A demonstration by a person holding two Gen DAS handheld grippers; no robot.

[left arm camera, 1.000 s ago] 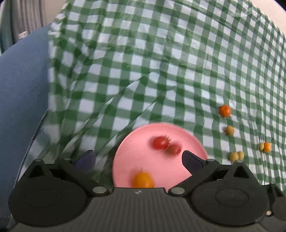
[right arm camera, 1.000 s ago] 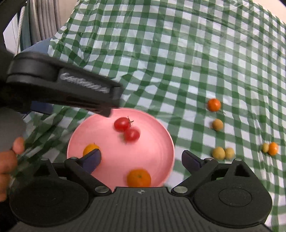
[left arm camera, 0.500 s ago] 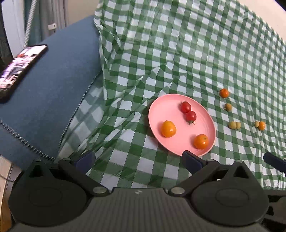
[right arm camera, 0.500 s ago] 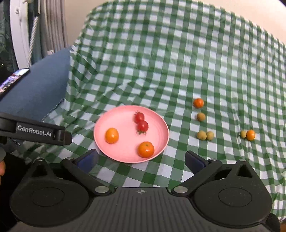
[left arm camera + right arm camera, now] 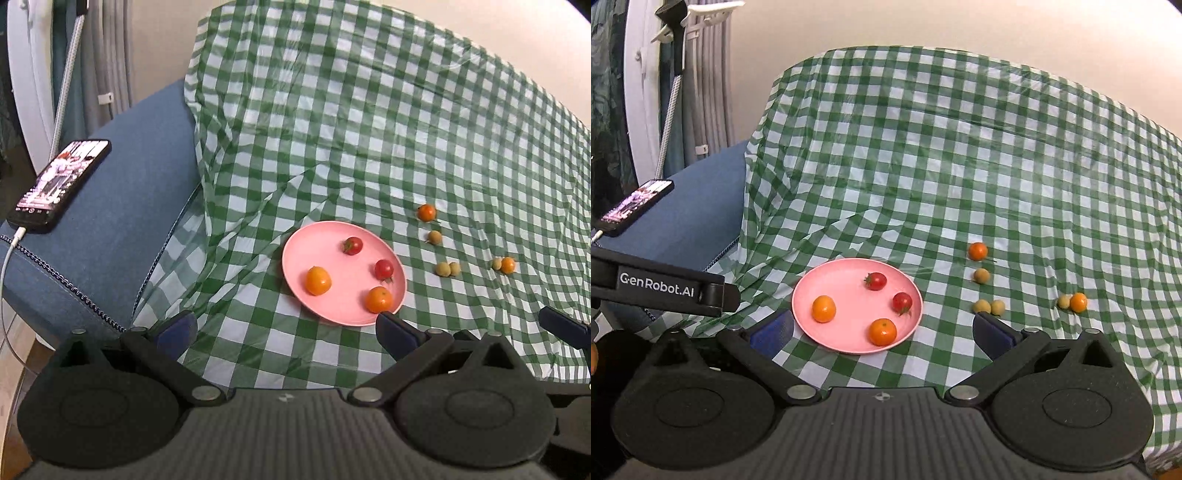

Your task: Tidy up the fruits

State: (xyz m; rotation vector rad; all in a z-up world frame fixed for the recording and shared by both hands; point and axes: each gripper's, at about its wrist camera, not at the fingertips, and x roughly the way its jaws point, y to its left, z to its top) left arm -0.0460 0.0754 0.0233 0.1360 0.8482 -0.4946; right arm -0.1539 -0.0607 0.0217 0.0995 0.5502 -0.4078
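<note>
A pink plate (image 5: 343,295) (image 5: 849,332) lies on the green checked cloth and holds two red tomatoes (image 5: 352,245) (image 5: 875,280) and two orange fruits (image 5: 317,280) (image 5: 823,308). More small orange (image 5: 426,212) (image 5: 977,251) and tan fruits (image 5: 442,269) (image 5: 981,306) lie loose on the cloth to the plate's right. My left gripper (image 5: 284,330) is open and empty, held back above the plate's near side. My right gripper (image 5: 882,328) is open and empty, also short of the plate.
A blue cushioned seat (image 5: 110,206) lies left of the cloth with a phone (image 5: 61,182) charging on it. The cloth (image 5: 960,166) rises at the back. The left gripper's body (image 5: 665,288) shows at the left of the right wrist view.
Both grippers have pulled back and up from the plate, which now looks smaller and farther away. The tomatoes have rolled apart on the plate.
</note>
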